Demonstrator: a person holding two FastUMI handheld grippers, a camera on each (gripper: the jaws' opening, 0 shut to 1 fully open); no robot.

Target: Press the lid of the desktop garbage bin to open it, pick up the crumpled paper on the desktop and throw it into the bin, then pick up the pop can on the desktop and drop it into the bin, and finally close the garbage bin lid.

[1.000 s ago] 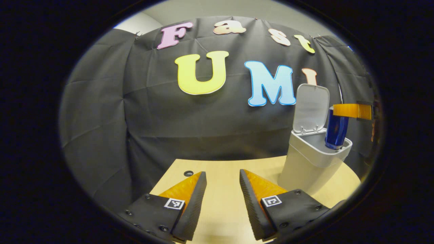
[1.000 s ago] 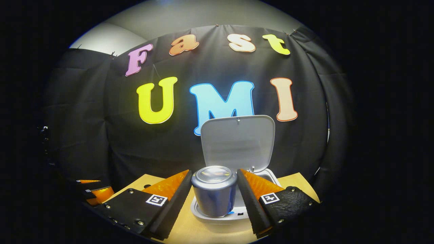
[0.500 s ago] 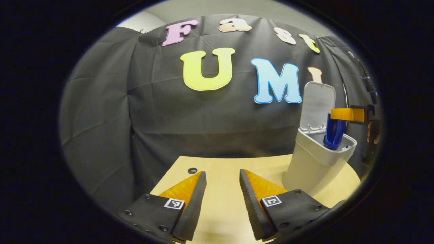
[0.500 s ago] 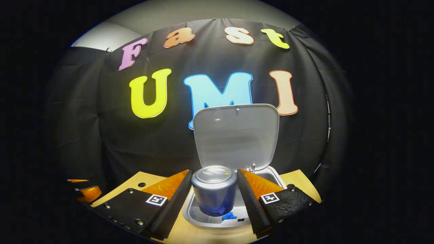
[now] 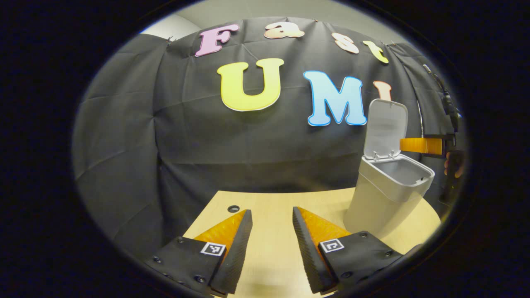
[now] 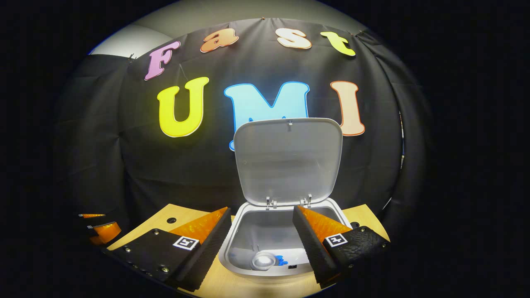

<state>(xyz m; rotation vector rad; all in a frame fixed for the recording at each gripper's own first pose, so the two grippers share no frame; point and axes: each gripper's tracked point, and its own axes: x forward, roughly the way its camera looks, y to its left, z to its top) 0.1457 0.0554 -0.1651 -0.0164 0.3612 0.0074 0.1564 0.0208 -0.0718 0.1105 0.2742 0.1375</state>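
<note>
— What did the left gripper view give you?

— My left gripper (image 5: 271, 231) hung low over the near edge of the wooden desktop (image 5: 273, 203), fingers spread with nothing between them. The grey garbage bin (image 5: 383, 194) stood toward the desktop's right edge, its lid (image 5: 386, 128) upright on the hinge at the back of the rim. Beyond the bin I could see one finger of the right gripper (image 5: 420, 145), level with the lid's lower half and just to the right of it, with a hand (image 5: 452, 165) behind.

— And the right gripper view?

— There the right gripper (image 6: 263, 231) sat directly above the bin's mouth (image 6: 285, 236), jaws parted and empty. Down inside, against the near wall, lay the pop can (image 6: 264, 260), top end up, with a scrap of blue (image 6: 281, 261) beside it. I couldn't make out the crumpled paper in there. The lid (image 6: 288, 159) stood straight up ahead of me.

— So closing was what remained?

— I judged so. To do it well, I'd have lifted the right gripper clear of the rim, gone up and behind the lid's top edge, then pulled it forward and down, with a firm press near the front edge until the latch caught. Pushing low, near the hinges (image 6: 290, 202), would have risked sliding the bin along the desktop.
</note>
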